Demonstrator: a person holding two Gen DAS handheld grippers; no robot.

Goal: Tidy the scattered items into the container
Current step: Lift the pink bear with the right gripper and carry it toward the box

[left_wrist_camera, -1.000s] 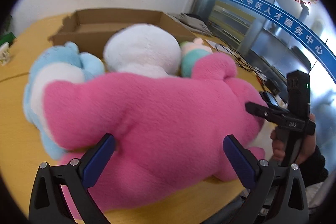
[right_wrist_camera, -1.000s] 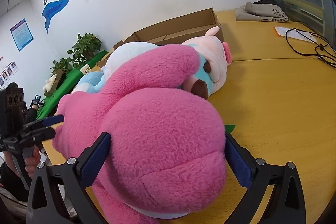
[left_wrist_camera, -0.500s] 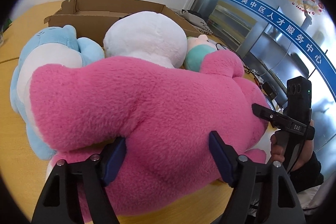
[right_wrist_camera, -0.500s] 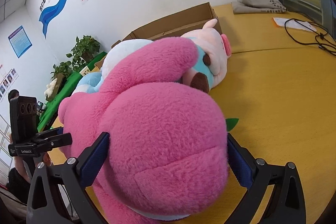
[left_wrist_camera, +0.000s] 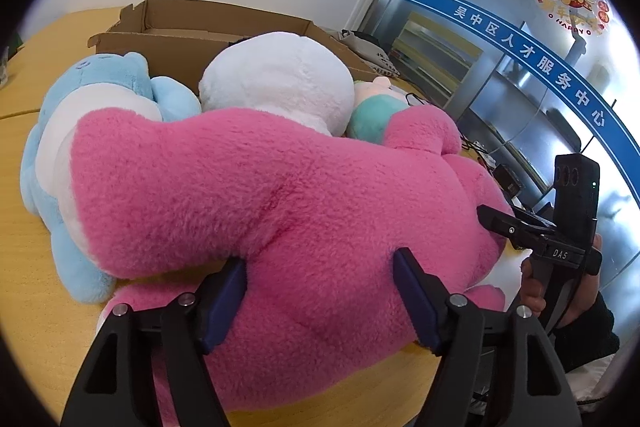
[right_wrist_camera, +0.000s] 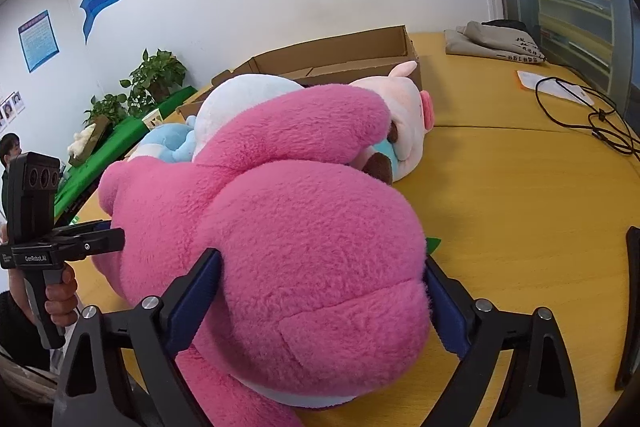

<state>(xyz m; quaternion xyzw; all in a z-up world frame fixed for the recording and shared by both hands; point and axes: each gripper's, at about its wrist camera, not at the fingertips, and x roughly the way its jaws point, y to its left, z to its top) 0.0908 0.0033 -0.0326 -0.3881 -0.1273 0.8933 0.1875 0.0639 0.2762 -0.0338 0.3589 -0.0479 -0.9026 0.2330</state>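
A big pink plush toy (left_wrist_camera: pixel 280 207) lies on its side on the yellow table (right_wrist_camera: pixel 520 207). My left gripper (left_wrist_camera: pixel 320 263) is shut on its body, the blue pads sunk into the fur. My right gripper (right_wrist_camera: pixel 322 259) straddles the toy's round head (right_wrist_camera: pixel 300 227); its jaws are closing and the pads press on the fur. Behind the pink toy lie a light blue plush (left_wrist_camera: pixel 104 79), a white plush (left_wrist_camera: pixel 280 79) and a pink pig plush (right_wrist_camera: pixel 404 107). The open cardboard box (left_wrist_camera: pixel 200 23) stands behind them all.
To the right on the table lie a black cable (right_wrist_camera: pixel 580 107), a sheet of paper (right_wrist_camera: pixel 552 83) and a grey cloth bag (right_wrist_camera: pixel 492 43). Potted plants (right_wrist_camera: pixel 156 79) and a paper cup (right_wrist_camera: pixel 152 117) stand beyond the left side. A glass wall is at the right.
The left jaws closed from wide open onto the pink toy's body and moved in closer. The right jaws drew in slightly around the head. The toys have not shifted.
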